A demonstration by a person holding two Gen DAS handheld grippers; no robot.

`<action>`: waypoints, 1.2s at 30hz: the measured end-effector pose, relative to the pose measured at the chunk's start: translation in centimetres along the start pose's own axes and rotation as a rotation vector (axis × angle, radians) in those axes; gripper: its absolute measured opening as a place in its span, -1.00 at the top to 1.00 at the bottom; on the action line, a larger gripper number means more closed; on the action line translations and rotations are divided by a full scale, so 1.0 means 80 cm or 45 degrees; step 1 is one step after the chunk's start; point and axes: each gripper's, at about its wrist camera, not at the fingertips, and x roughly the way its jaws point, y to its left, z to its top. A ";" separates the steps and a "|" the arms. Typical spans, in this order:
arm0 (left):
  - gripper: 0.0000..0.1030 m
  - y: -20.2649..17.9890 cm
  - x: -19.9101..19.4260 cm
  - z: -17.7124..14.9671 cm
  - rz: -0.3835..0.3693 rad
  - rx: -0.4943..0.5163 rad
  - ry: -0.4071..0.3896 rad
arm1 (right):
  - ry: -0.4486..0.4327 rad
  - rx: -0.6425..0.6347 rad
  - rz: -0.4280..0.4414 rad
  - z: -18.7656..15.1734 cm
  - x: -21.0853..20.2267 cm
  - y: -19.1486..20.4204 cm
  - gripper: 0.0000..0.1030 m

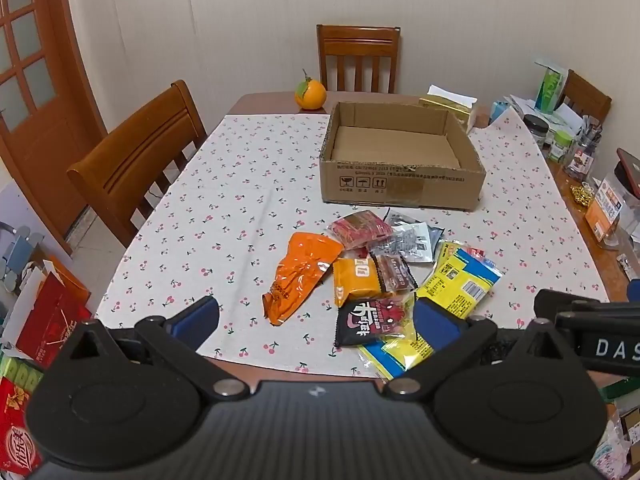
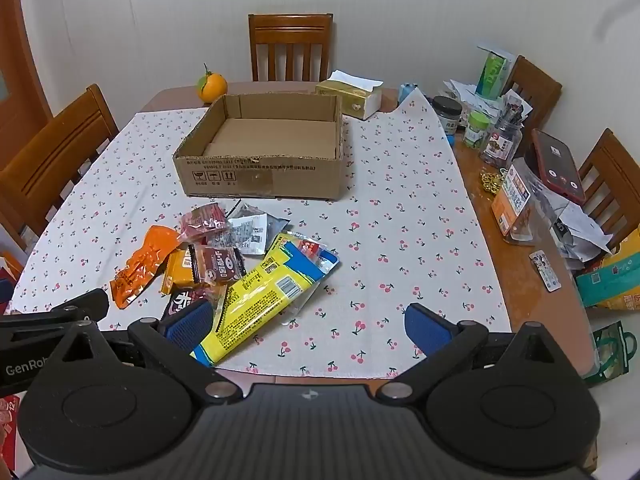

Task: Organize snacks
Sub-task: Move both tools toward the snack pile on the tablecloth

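Cherry-print tablecloth (image 1: 248,208) holds bare cardboard box (image 1: 400,184); snack packets (image 1: 372,272) lie outside.

Both grippers hung wide open, side by side and tilted downward.

The left gripper (image 1: 316,320) held its two blue-padded fingers (image 1: 196,320) spread far apart, with nothing pressed between the pads. The right gripper (image 2: 308,322) was splayed just as wide, its blue pads (image 2: 426,330) likewise clamping nothing. Each pointed forward and steeply down. In the left wrist view, the black frame of the right gripper showed at the right edge; in the right wrist view, the left gripper's frame showed at the left edge, so the two sat close beside each other.
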 end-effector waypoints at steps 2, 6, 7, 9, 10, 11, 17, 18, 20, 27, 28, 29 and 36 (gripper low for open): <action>-0.99 -0.002 0.000 0.000 0.017 0.017 -0.006 | -0.003 0.002 0.002 0.000 0.000 -0.001 -1.00; -0.99 -0.008 0.000 0.001 0.033 0.022 -0.009 | -0.001 -0.013 -0.016 0.001 -0.001 -0.001 -1.00; -0.99 -0.008 -0.001 0.002 0.031 0.021 -0.009 | 0.001 -0.012 -0.016 0.002 -0.001 -0.001 -1.00; -0.99 -0.004 0.002 0.000 0.015 0.010 -0.011 | 0.001 -0.011 -0.015 0.001 -0.001 0.001 -1.00; -0.99 -0.004 0.001 0.000 0.014 0.009 -0.012 | -0.001 -0.011 -0.015 0.001 0.000 0.000 -1.00; -0.99 -0.003 0.000 -0.001 0.011 0.008 -0.019 | -0.001 -0.012 -0.016 0.001 0.001 0.001 -1.00; -0.99 -0.002 0.001 0.001 0.000 -0.004 -0.012 | -0.011 -0.012 -0.013 0.001 -0.001 0.002 -1.00; -0.99 -0.002 0.001 0.001 0.000 -0.004 -0.014 | -0.008 -0.010 -0.011 0.003 -0.002 0.000 -1.00; -0.99 -0.002 0.001 0.001 0.001 -0.004 -0.015 | -0.009 -0.009 -0.012 0.003 -0.001 0.000 -1.00; -0.99 -0.003 0.002 0.002 0.003 -0.005 -0.011 | -0.012 -0.013 -0.012 0.007 0.000 -0.003 -1.00; -0.99 -0.003 0.002 0.003 0.002 -0.006 -0.009 | -0.012 -0.014 -0.011 0.007 0.000 -0.003 -1.00; -0.99 -0.003 0.002 0.003 0.001 -0.007 -0.008 | -0.012 -0.014 -0.011 0.007 0.000 -0.003 -1.00; -0.99 -0.005 0.005 0.005 0.005 -0.009 -0.004 | -0.011 -0.019 -0.007 0.010 0.003 -0.005 -1.00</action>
